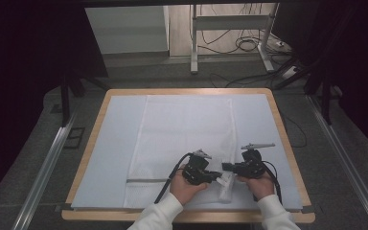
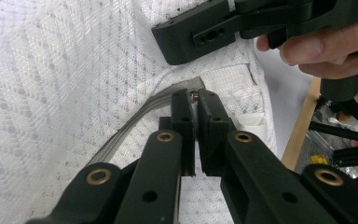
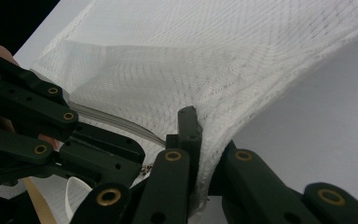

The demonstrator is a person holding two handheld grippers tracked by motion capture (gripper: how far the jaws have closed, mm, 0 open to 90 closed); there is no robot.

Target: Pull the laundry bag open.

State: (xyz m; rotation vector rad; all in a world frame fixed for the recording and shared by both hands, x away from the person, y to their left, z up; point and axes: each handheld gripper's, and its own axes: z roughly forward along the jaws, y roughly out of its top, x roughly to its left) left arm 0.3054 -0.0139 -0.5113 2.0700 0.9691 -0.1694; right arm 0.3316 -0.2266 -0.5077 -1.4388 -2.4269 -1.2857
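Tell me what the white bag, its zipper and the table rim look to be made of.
Mesh bag: seems a synthetic woven net, matte white, with small holes in a diamond pattern. Zipper: greyish tape; the pull between the left gripper's jaws glints like metal. Table rim: looks like light wood or wood-look laminate, smooth.

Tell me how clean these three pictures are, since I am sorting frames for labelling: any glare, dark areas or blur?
High view: the surroundings are dark, the pale table cover evenly lit, and the white mesh bag low in contrast against it. Left gripper view: the mesh is bright, washed out at upper left, and the left claw is sharp. Right gripper view: the right claw and weave are crisp, with a black upper-left corner.
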